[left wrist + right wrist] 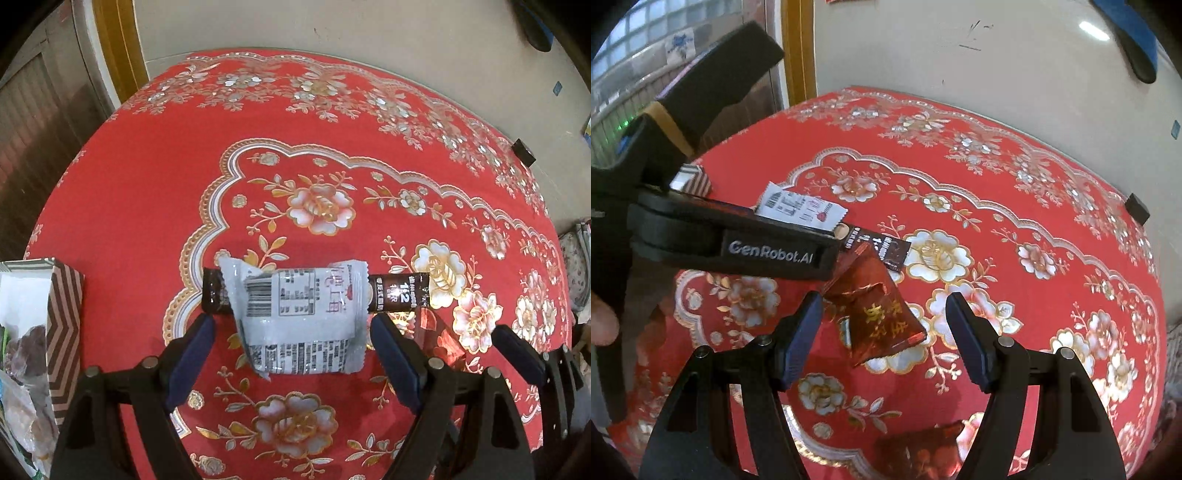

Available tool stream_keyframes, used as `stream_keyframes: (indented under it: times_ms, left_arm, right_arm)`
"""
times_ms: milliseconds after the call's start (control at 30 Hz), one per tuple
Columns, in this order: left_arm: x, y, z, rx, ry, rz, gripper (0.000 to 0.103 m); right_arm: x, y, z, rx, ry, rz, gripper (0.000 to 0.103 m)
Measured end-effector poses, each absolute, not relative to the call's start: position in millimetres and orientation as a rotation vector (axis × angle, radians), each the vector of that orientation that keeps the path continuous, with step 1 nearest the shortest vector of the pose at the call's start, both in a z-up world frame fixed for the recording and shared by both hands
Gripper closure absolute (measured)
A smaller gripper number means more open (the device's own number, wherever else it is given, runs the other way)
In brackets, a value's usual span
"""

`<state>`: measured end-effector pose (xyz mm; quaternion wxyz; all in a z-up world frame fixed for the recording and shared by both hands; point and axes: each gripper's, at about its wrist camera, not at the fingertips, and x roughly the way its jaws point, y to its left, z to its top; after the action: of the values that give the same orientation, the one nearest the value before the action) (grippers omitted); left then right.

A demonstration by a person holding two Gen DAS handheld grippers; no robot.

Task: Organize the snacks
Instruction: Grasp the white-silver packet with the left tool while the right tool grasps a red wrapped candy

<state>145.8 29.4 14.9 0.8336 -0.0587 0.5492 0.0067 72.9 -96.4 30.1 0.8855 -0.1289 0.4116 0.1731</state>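
Note:
A pale grey snack packet (pixel 299 317) lies on the red floral tablecloth (pixel 147 192), on top of a dark brown stick sachet (pixel 400 293). My left gripper (pixel 291 332) is open, its fingers on either side of the grey packet's near half. In the right wrist view a shiny red packet with gold writing (pixel 877 314) lies between the open fingers of my right gripper (pixel 884 317), above the cloth (pixel 997 166). The grey packet (pixel 801 206) and the brown sachet (pixel 882 249) show behind the left gripper body (pixel 738 243). A second red packet (pixel 923 448) lies near the bottom.
A box with brown chevron stripes (pixel 64 332), holding wrapped snacks, stands at the table's left edge; it also shows in the right wrist view (pixel 696 181). A small black block (pixel 523 152) sits at the far right edge. A pale wall runs behind the table.

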Motion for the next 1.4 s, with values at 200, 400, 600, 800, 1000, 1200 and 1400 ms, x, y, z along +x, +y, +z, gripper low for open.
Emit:
stream_keyframes:
  times_ms: [200, 400, 600, 800, 1000, 1200, 1400]
  left_arm:
    - [146, 31, 14, -0.124, 1.155, 0.024, 0.016]
    - [148, 31, 12, -0.117, 1.155, 0.026, 0.016]
    - [148, 31, 10, -0.117, 1.163, 0.029, 0.016]
    - [148, 33, 9, -0.119, 1.169, 0.034, 0.016]
    - [148, 32, 9, -0.112, 1.167, 0.034, 0.016]
    - [148, 32, 8, -0.111, 1.167, 0.036, 0.016]
    - [147, 31, 8, -0.093, 1.166, 0.038, 0.016]
  right_arm:
    - [83, -91, 23, -0.305, 0.872, 0.378, 0.034]
    - [91, -90, 22, -0.301, 0.882, 0.389, 0.034]
    - [100, -88, 18, -0.316, 0.921, 0.390, 0.034]
    - [107, -85, 16, -0.347, 0.952, 0.410, 0.034]
    - [107, -92, 25, -0.356, 0.948, 0.441, 0.033]
    - [105, -95, 28, -0.351, 0.964, 0.511, 0.027]
    - [110, -96, 18, -0.295, 0.963, 0.504, 0.027]
